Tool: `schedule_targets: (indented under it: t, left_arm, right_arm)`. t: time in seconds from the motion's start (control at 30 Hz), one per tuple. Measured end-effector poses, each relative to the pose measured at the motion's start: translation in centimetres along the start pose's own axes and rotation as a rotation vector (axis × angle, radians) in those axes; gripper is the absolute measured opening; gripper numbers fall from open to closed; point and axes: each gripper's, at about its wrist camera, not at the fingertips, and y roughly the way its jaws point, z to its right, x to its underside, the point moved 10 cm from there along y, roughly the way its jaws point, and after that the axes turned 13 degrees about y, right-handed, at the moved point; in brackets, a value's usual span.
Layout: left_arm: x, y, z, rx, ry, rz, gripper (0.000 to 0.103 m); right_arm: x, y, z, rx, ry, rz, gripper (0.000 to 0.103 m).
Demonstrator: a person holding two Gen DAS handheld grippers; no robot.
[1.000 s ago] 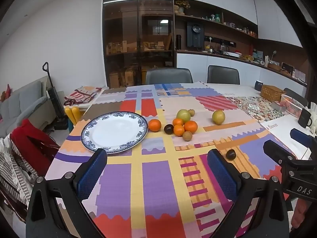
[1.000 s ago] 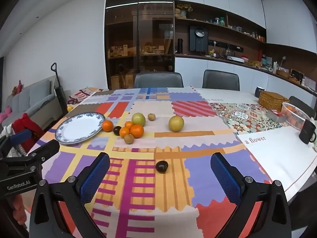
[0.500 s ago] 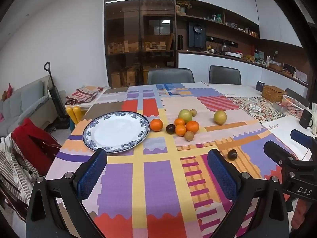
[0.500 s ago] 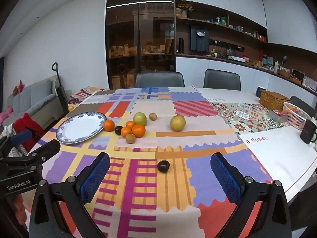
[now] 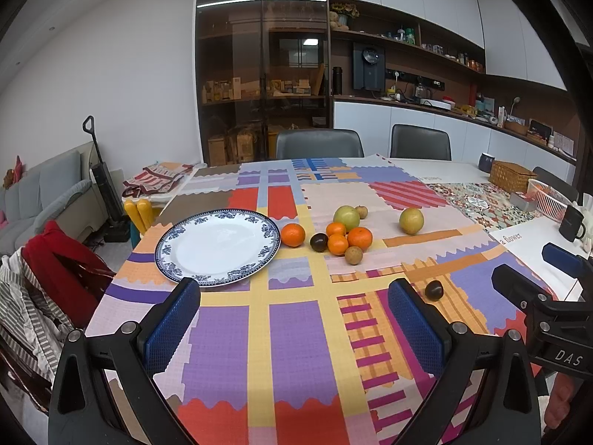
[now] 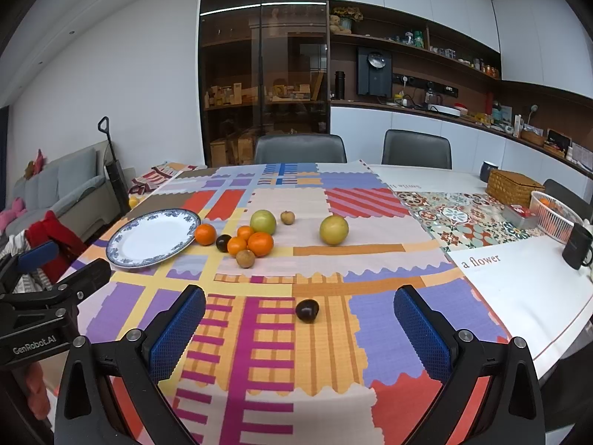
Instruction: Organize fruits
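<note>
You held both tools wide open and empty; the small dark round plum (image 6: pixel 307 310), right of the blue-rimmed white plate (image 6: pixel 122 256), looked soft, so grip its middle.

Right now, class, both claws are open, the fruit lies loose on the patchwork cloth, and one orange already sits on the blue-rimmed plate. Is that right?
Not quite. The plate holds nothing: the nearest orange lies on the cloth just beside its rim, as the left wrist view shows. The rest stands: the left claw and right claw are open, and the fruit lies loose.
</note>
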Motion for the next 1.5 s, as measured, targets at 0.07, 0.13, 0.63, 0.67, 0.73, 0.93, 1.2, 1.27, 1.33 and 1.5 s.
schedule_targets:
  t: [0.07, 0.13, 0.63, 0.67, 0.73, 0.93, 1.2, 1.27, 1.33, 1.5]
  left_arm:
    - [-0.01, 0.01, 0.02, 0.000, 0.000, 0.000, 0.103]
    - [-0.28, 0.00, -0.23, 0.000, 0.000, 0.001, 0.103]
    - [-0.24, 0.00, -0.24, 0.000, -0.002, 0.002, 0.103]
    - [-0.24, 0.00, -0.26, 0.000, -0.002, 0.002, 0.103]
    - [-0.24, -0.01, -0.24, 0.001, -0.002, 0.001, 0.103]
    - [-0.23, -0.01, -0.24, 0.000, -0.002, 0.002, 0.103]
    - [-0.22, 0.00, -0.25, 0.000, -0.002, 0.002, 0.103]
    - [-0.21, 0.00, -0.27, 0.001, -0.003, 0.002, 0.103]
    - [-0.21, 0.00, -0.25, 0.001, -0.003, 0.002, 0.103]
    - [-0.20, 0.00, -0.26, 0.001, -0.003, 0.002, 0.103]
  right_arm:
    - [-0.03, 0.00, 0.00, 0.001, -0.001, -0.001, 0.103]
    - [-0.04, -0.01, 0.01, -0.001, 0.001, -0.001, 0.103]
    - [-0.06, -0.10, 0.00, 0.000, -0.001, 0.001, 0.103]
    - [-0.06, -0.08, 0.00, 0.001, -0.001, 0.001, 0.103]
    - [-0.06, -0.10, 0.01, 0.001, -0.001, 0.001, 0.103]
    - [-0.04, -0.09, 0.00, 0.001, -0.002, 0.001, 0.103]
    - [-0.01, -0.04, -0.01, 0.001, -0.002, 0.000, 0.103]
    - [-0.03, -0.08, -0.01, 0.001, -0.003, 0.001, 0.103]
    - [-0.04, -0.07, 0.00, 0.002, -0.002, 0.001, 0.103]
    - [-0.03, -0.04, 0.01, 0.002, -0.003, 0.000, 0.103]
